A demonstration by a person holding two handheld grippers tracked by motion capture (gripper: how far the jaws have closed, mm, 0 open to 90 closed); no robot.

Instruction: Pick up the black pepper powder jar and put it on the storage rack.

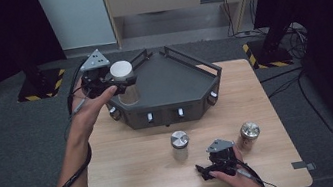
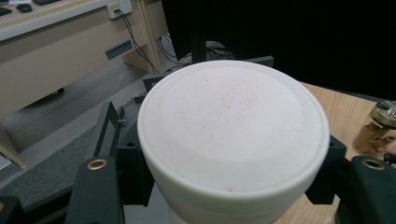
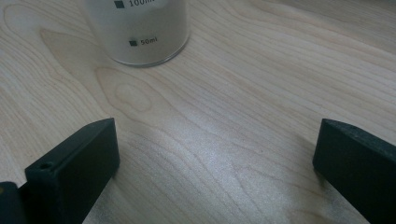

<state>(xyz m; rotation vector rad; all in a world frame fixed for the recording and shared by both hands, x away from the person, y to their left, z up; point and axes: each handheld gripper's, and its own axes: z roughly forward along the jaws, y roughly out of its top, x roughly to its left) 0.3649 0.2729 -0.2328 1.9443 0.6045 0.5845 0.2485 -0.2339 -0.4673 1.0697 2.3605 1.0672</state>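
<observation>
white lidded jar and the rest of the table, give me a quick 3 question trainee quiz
1. True or false: the left gripper is shut on the white-lidded jar.
2. How many metal-lidded jars stand on the wooden table? A) one B) two C) four
3. Fill in: the right gripper's jaws stand ____.

Key: 1 true. 2 B: one near the middle, one further right. 3 open, with bare table between them.

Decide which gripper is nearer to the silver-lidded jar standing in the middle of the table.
Right. The right gripper rests on the table just in front of the silver-lidded jar, jaws open. The left gripper is far off over the black tray, shut on a white-lidded jar.
</observation>
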